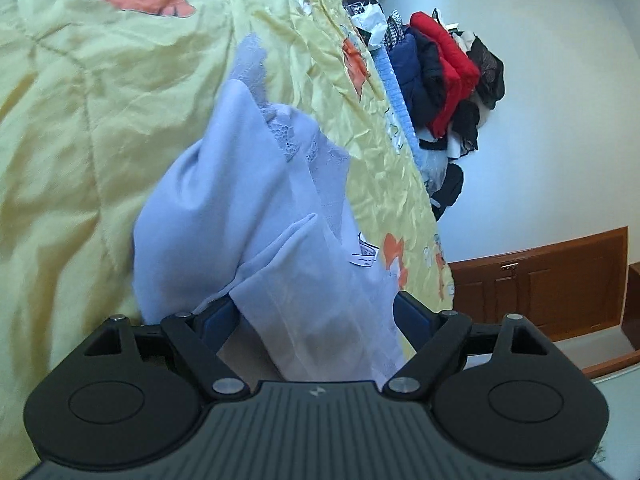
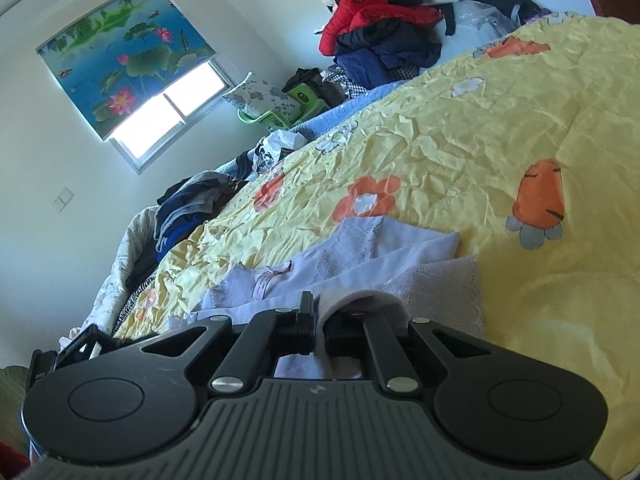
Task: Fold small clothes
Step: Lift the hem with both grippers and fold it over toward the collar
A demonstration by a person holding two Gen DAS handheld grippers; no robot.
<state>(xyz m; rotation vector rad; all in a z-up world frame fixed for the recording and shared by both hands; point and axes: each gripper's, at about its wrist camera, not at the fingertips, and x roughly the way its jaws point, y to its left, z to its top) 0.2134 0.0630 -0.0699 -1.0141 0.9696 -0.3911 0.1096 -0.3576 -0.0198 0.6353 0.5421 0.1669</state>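
The work surface is a bed covered by a crinkled yellow quilt (image 2: 460, 140) printed with orange carrots and orange-and-white flowers; a blue blanket edge (image 1: 394, 84) runs along its far side. Pale walls enclose the room.

The lavender garment (image 1: 240, 200), a small lace-trimmed piece with a white care label (image 1: 366, 254), lies bunched on the quilt near its front edge. In the left wrist view one fold of it drapes between the blue fingers (image 1: 218, 316) of the left hand-held gripper (image 1: 316, 312), whose jaws stand spread wide; the pads do not press the fabric. In the right wrist view the right hand-held gripper (image 2: 318, 320) has its jaws pressed together, pinching a fold of the same garment, which spreads ahead of it over the quilt (image 2: 360, 256).

Further out, a pile of red, navy and black clothes (image 2: 380, 28) sits against the wall beyond the bed. A second heap of dark clothing (image 2: 192, 208) lies at the bed's far edge, with a green plastic item (image 2: 288, 114) and crumpled white bags nearby. A window (image 2: 168, 120) carries a roller blind (image 2: 124, 48) printed with lotus flowers, partly raised. A wooden cabinet (image 1: 552, 284) with a metal latch stands against the wall.
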